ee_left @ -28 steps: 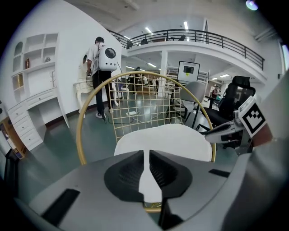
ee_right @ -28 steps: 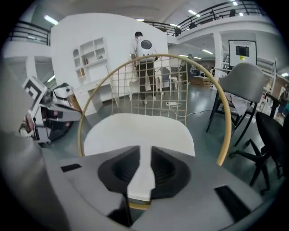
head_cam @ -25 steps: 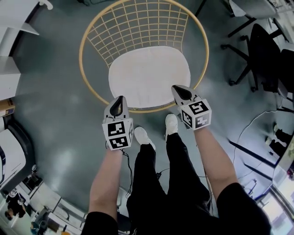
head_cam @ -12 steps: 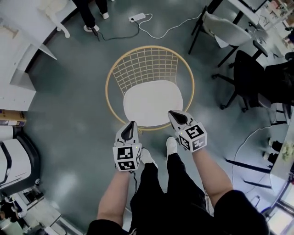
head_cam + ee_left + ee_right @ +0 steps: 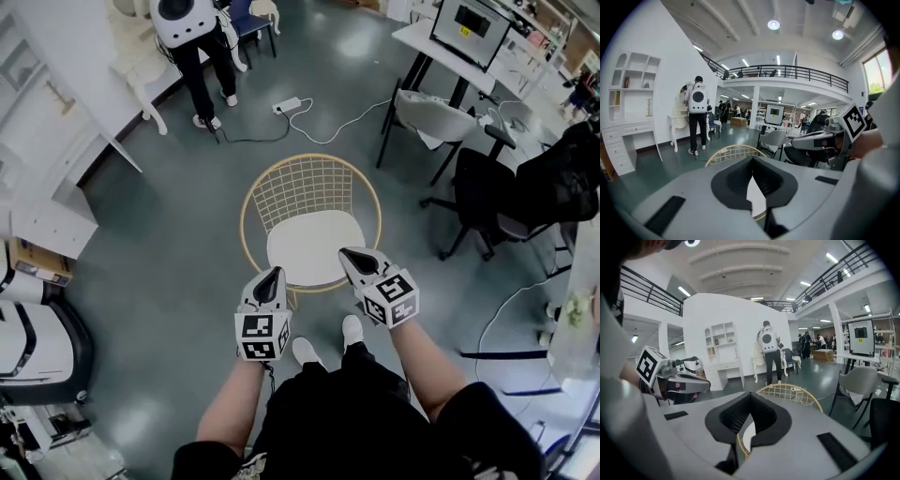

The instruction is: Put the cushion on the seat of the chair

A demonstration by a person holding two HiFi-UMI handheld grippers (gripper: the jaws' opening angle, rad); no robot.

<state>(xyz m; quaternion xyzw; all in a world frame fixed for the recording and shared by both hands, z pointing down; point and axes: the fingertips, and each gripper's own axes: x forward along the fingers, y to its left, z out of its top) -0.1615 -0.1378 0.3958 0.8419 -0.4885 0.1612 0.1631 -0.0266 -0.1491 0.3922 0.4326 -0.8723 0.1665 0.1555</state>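
Both grippers are shut and hold nothing: the left gripper (image 5: pixel 273 278) and the right gripper (image 5: pixel 350 255) each have their jaws pressed together. The cushion (image 5: pixel 313 249) lies flat on the seat of the chair (image 5: pixel 309 184), inside the tan wire hoop, and neither gripper touches it.

Diff vs a second ago:
- The chair filled the top of the head view and was cropped. Now all of it shows, smaller, mid-frame on the floor (image 5: pixel 169 244).
- The grippers are side by side as before, tips lined up with the chair's front rim.
- The cushion sits in the same spot on the seat.
- New in frame: a standing person with a white backpack (image 5: pixel 186 23), a power strip (image 5: pixel 287 105), a grey chair (image 5: pixel 429 117), and a monitor (image 5: pixel 469 23) on a tabletop (image 5: pixel 420 39).

Per view:
- Only the head view shows the whole cushion and the wearer's shoes (image 5: pixel 352 330).
- The left gripper view shows the cushion as a white sliver past the closed jaw tips, with the right gripper at the right edge and a mezzanine railing (image 5: pixel 787 72) above.
- The right gripper view shows the left gripper at the left edge and a white shelf unit (image 5: pixel 721 345).
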